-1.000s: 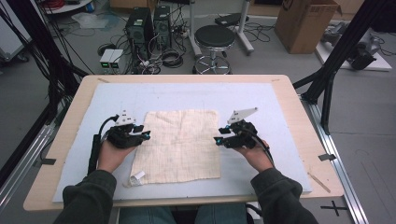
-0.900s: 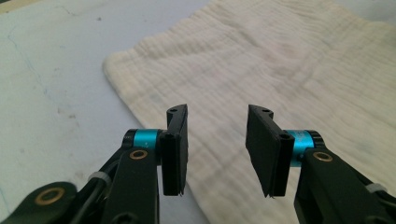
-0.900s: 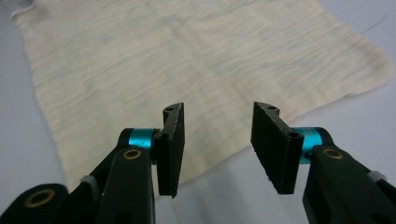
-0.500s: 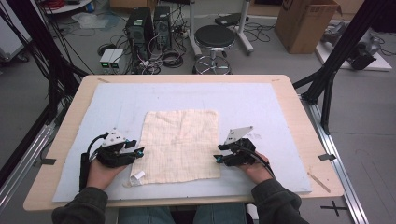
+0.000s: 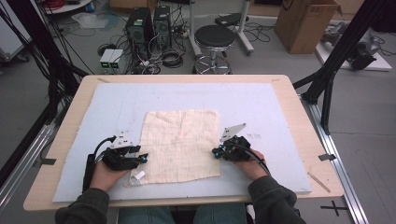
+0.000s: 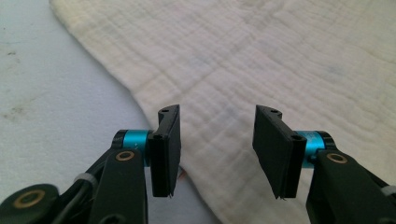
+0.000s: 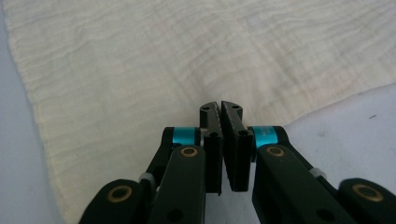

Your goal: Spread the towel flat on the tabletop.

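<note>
Cloth (image 5: 180, 143): lies flat mid-mat, ready for you to fold.
Left gripper (image 6: 217, 140): your jaws have just been opening, gaping over the near-left edge, gripping nothing.
Right gripper (image 7: 220, 122): your jaws have just closed at the right edge; a pinch on fabric can't be confirmed.

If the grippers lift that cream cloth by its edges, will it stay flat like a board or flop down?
Probably flop. The cloth lies thin and crinkly on the mat, with soft fold creases across it, so it looks limp and would likely sag in the middle. It also looks light. Pushed sideways, it would probably bunch up rather than slide whole.
</note>
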